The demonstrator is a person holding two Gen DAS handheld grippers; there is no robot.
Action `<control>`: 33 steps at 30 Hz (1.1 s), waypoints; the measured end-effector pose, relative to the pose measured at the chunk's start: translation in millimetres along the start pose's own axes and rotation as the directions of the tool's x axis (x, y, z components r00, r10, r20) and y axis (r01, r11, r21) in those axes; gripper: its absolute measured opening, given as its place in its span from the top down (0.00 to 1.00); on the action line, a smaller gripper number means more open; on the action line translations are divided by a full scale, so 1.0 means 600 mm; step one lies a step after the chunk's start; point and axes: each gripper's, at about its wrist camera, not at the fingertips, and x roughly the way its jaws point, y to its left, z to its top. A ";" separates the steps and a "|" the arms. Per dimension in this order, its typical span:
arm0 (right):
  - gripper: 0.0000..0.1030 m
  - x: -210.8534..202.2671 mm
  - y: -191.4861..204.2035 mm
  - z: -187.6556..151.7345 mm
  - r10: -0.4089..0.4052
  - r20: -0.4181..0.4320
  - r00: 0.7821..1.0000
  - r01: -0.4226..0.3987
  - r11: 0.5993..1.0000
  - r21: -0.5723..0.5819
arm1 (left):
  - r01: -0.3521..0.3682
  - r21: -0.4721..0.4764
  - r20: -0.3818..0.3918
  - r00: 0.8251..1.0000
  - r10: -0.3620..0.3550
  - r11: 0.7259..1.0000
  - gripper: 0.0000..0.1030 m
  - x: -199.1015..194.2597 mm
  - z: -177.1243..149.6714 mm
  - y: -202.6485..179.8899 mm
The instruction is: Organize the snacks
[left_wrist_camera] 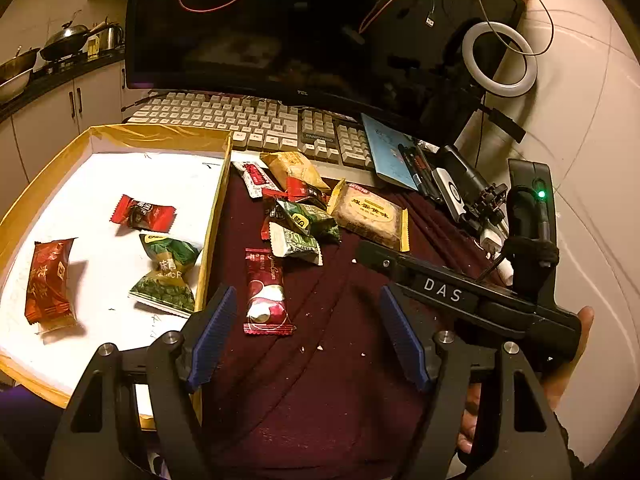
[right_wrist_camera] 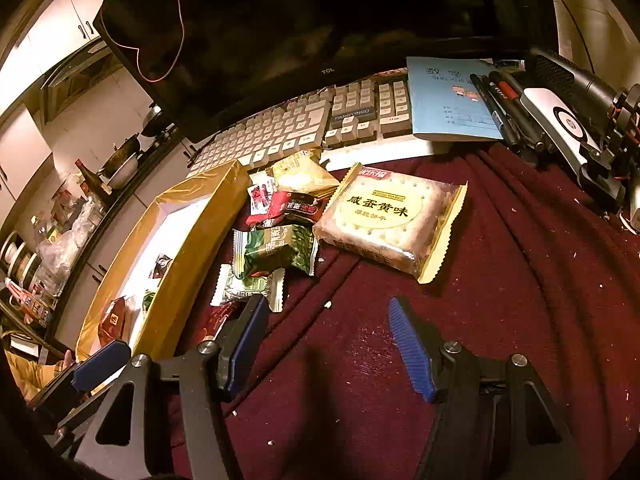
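A shallow box [left_wrist_camera: 218, 216] with gold walls and a white floor lies at the left and holds a red candy [left_wrist_camera: 143, 213], a green packet [left_wrist_camera: 168, 276] and a dark red packet [left_wrist_camera: 49, 280]. A heap of snacks [left_wrist_camera: 298, 216] lies on the maroon cloth [left_wrist_camera: 328, 360], with a yellow cracker pack [left_wrist_camera: 370, 216] beside it. A red-and-white packet [left_wrist_camera: 266, 292] lies alone just ahead of my open, empty left gripper [left_wrist_camera: 308, 332]. My right gripper [right_wrist_camera: 328, 348] is open and empty over the cloth, short of the cracker pack [right_wrist_camera: 390, 222] and a green packet [right_wrist_camera: 276, 250]. The box [right_wrist_camera: 188, 264] also shows in the right wrist view.
A keyboard [left_wrist_camera: 248, 120] and a dark monitor [left_wrist_camera: 256, 24] stand behind the snacks. A blue notebook [left_wrist_camera: 390, 152], pens [left_wrist_camera: 416, 168] and camera gear [left_wrist_camera: 472, 192] lie at the back right, with a ring light [left_wrist_camera: 500, 60] beyond. The right gripper's body [left_wrist_camera: 460, 292] crosses the left wrist view.
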 end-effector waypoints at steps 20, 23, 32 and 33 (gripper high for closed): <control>0.37 -0.003 0.003 -0.001 0.011 0.013 1.000 -0.010 1.000 -0.015 | 0.011 -0.009 -0.018 1.000 -0.011 1.000 0.29 0.014 -0.001 0.006; 0.37 -0.004 0.001 0.000 0.021 0.014 1.000 -0.021 1.000 -0.011 | 0.016 -0.010 -0.023 1.000 -0.016 1.000 0.29 0.017 -0.002 0.006; 0.37 -0.002 0.002 0.000 0.017 0.012 1.000 -0.017 1.000 -0.020 | 0.025 -0.013 -0.028 0.999 -0.025 1.000 0.29 0.024 -0.001 0.008; 0.37 -0.002 0.003 0.000 0.017 0.013 1.000 -0.016 1.000 -0.020 | 0.024 -0.015 -0.028 0.999 -0.024 1.000 0.29 0.024 -0.001 0.009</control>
